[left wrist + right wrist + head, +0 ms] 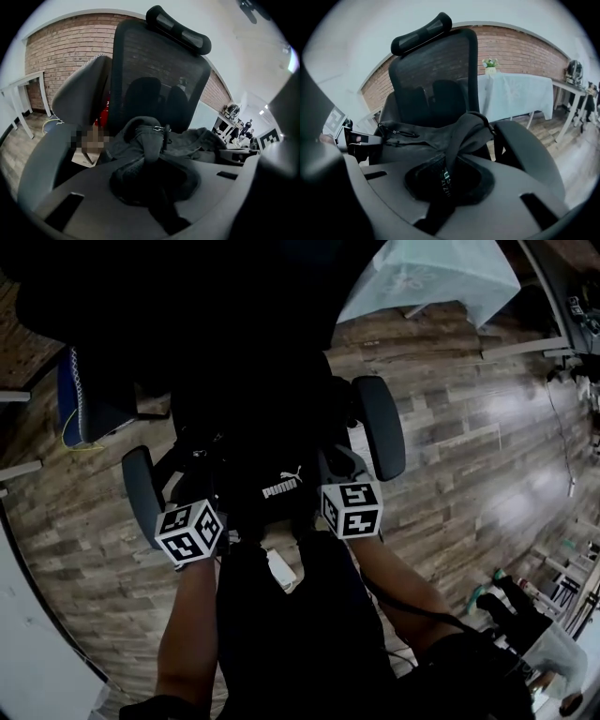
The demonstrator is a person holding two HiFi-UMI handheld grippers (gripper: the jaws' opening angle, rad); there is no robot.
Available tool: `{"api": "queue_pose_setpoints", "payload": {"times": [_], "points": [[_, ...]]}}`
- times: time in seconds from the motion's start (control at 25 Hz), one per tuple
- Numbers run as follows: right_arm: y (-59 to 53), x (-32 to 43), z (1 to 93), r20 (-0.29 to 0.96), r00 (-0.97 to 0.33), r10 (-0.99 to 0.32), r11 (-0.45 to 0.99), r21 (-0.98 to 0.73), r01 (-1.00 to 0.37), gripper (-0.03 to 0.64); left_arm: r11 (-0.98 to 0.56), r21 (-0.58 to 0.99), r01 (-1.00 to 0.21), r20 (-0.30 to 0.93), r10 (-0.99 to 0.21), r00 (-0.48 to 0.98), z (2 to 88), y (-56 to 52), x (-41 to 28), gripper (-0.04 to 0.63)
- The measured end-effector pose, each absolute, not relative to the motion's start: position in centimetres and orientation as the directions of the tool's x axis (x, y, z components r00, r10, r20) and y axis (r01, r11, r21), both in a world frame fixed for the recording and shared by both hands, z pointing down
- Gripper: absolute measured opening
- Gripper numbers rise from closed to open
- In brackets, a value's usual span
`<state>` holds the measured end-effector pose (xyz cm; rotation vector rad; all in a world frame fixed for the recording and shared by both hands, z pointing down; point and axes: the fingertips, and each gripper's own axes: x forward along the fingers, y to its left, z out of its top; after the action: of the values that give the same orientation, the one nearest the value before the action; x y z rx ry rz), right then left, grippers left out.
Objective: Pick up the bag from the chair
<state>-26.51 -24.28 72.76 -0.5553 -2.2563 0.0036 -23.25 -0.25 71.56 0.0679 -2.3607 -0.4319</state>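
I see a soft, dull black cloth bag (197, 140). The chair (159, 65) back at the top middle is see-through mesh. The floor (469, 427) looks like shiny wood. The wall (65, 51) is rough red brick.

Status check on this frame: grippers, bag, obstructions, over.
Both shut: left gripper on one strap, right gripper on the other strap. Bag low against the chair back. Nothing seen blocking.

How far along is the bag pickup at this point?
Done: the grasp. In hand: the left gripper is shut on one bag strap, the right gripper on the other strap. Left: the lift itself; the bag appears to rest on the chair.
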Motion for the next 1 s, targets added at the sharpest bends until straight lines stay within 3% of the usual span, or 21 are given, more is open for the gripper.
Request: {"api": "queue_pose_setpoints", "payload": {"times": [0.32, 1.0], "points": [[-23.6, -27.4, 67.6, 0.666, -0.606, 0.435, 0.883, -0.184, 0.432, 0.044, 0.943, 0.328, 0.058, 0.613, -0.166, -0.773, 66.3, 0.3, -23.5, 0.051], [-22.0, -29.6, 53.6, 0.520, -0.705, 0.482, 0.866, -0.161, 0.473, 0.043, 0.953, 0.298, -0.048, 0.399, -0.170, -0.901, 50.3, 1.9, -25.8, 0.048]]}}
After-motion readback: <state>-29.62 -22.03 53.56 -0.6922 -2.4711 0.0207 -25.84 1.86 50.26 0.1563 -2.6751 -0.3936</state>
